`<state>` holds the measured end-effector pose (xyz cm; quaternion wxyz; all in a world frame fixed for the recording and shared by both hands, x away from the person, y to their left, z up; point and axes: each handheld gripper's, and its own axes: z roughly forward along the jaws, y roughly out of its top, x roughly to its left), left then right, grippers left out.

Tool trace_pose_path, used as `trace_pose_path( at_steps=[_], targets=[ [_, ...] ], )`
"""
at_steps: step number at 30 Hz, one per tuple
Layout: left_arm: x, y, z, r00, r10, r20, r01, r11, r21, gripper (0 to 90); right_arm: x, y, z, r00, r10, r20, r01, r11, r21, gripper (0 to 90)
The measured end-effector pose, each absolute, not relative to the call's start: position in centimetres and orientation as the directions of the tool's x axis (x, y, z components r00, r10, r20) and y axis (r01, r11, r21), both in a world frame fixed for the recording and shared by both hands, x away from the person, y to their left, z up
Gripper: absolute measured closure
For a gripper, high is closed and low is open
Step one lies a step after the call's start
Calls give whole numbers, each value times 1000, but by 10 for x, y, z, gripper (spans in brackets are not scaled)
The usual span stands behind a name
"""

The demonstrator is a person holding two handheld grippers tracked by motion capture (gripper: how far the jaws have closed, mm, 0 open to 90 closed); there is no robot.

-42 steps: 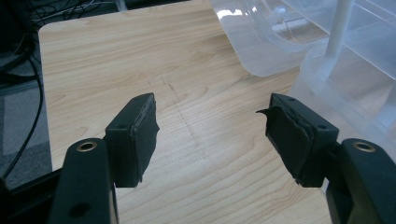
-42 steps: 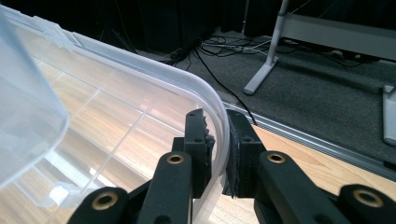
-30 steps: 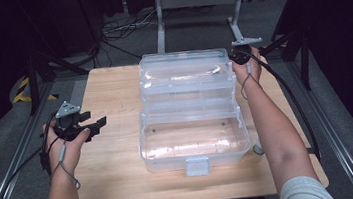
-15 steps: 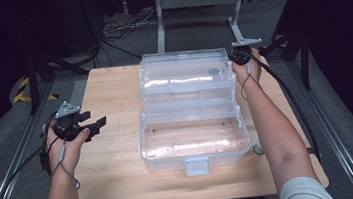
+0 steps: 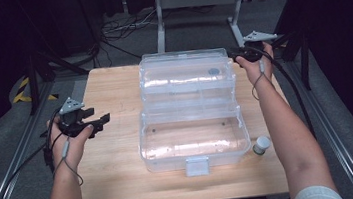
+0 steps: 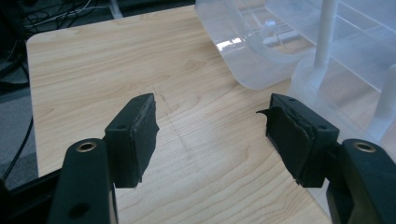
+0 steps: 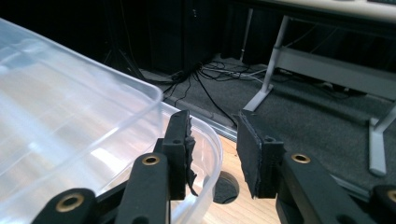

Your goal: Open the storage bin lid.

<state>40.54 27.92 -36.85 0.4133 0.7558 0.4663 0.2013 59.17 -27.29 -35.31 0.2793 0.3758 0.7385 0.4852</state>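
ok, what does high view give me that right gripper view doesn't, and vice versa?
High view adds: the open clear box's base with its front latch, a small white-capped vial right of it, and the left gripper, jaws open, over the table at its left side.
Right gripper view adds: a close look at the right gripper, whose jaws have just been opening; the lid rim curves past the gap, pads not pressing it.
Both: the laid-back lid, the wooden table, floor cables.
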Motion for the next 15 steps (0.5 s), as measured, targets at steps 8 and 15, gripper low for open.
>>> trace_pose_path(
  at_steps=[8, 15],
  targets=[
    [404, 275, -364, 492, 868, -74, 528, -230, 817, 342, 554, -292, -329, -604, 795, -56, 237, 247, 940, 621],
    [405, 273, -364, 494, 866, -76, 529, -230, 817, 341, 520, -307, -314, -636, 768, -73, 214, 266, 940, 598]
  ],
)
